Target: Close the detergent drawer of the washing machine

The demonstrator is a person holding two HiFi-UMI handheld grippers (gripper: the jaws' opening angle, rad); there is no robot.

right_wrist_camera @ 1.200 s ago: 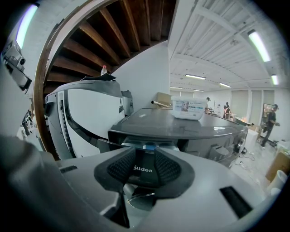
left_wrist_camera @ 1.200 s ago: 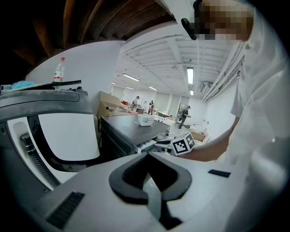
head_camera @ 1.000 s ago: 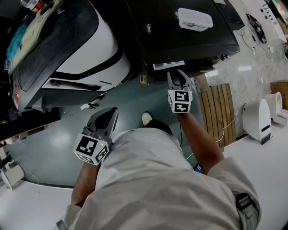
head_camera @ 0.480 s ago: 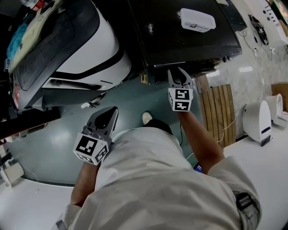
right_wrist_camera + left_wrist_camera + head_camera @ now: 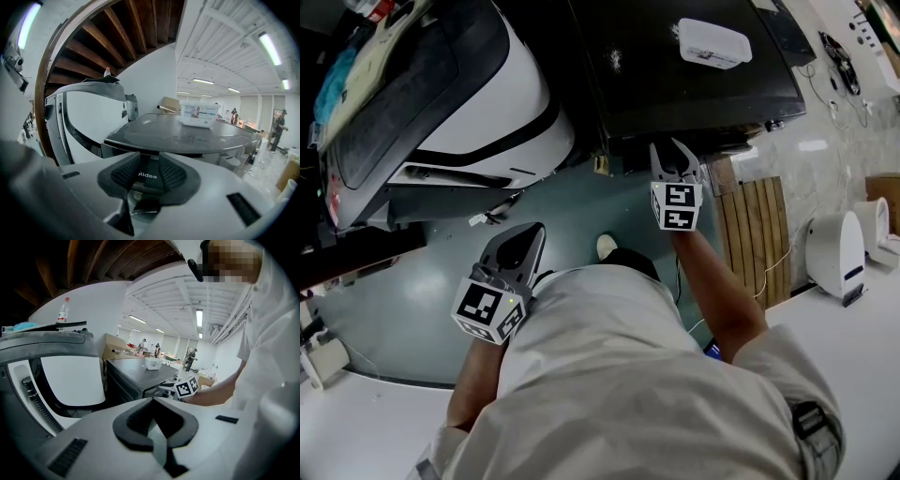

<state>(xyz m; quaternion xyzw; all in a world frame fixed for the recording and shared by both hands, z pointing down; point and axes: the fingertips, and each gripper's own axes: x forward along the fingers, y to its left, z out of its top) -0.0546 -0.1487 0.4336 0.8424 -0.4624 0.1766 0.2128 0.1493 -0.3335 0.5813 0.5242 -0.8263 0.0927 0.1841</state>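
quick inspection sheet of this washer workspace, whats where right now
surface: dark grey washing machine top, bare apart from the clutter item below
job's things: detergent drawer, logo front looks pushed in; nothing sticks out past the front edge in the head view
clutter: white plastic tub standing on the top, toward the back
grippers: right claw open, at the drawer front, contact cannot be told; left claw shut, empty, over the teal floor
cables: thin white cable on the floor beside the wooden slatted board
surroundings: large white appliance with dark lid at left; white rounded device at right
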